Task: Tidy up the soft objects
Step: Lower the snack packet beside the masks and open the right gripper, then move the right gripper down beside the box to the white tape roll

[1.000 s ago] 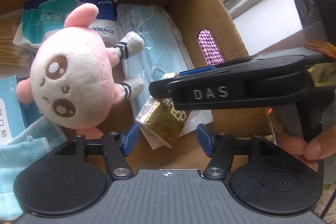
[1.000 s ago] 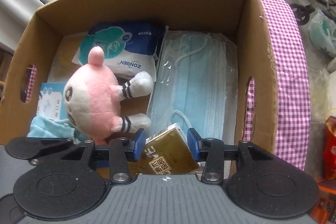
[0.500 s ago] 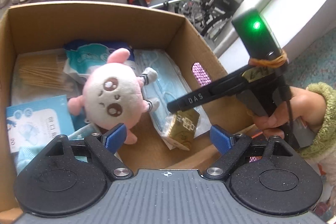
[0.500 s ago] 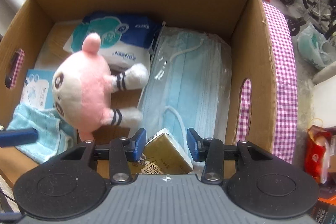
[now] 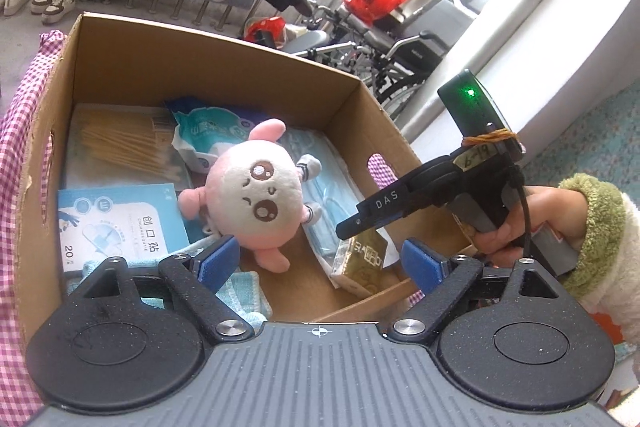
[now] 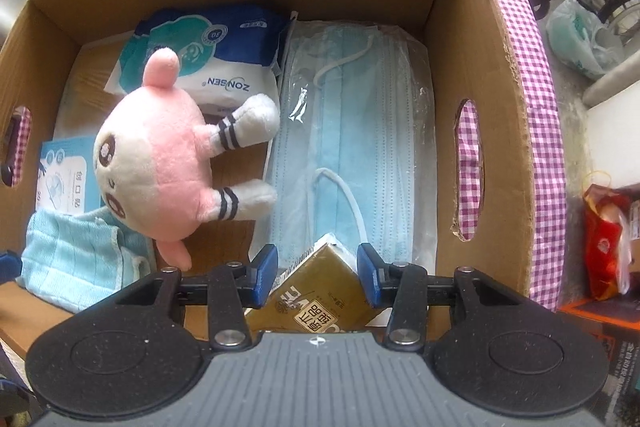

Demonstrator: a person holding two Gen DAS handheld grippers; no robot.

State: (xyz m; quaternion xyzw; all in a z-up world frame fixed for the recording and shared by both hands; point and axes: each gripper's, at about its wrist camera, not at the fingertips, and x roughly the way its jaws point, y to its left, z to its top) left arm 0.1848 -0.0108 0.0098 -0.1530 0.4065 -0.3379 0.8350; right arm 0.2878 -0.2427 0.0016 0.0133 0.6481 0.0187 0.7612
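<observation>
While the box takes up most of both views, sitting on a pink checked cloth, everything soft is packed inside it. Biggest thing in there is the mask pack, lying flat along the right wall. Left of it, the plush lies on its side, its striped feet just touching the mask pack edge. Behind the plush, at the far wall, there's a tissue pack, and in the left wrist view you can see a swab pack flat in the far left corner. A plaster box lies near left, and a blue towel is bunched up in the near left corner, partly over it.

The right gripper points straight down into the near right corner, and its blue pads are on either side of a gold packet, which sits tilted on the near end of the mask pack. Looks clamped on it, with the pads hugging its sides. A hand in a fuzzy green cuff works that handle.

The left gripper hangs above the near edge of the box, jaws spreading wider, nothing between them.
</observation>
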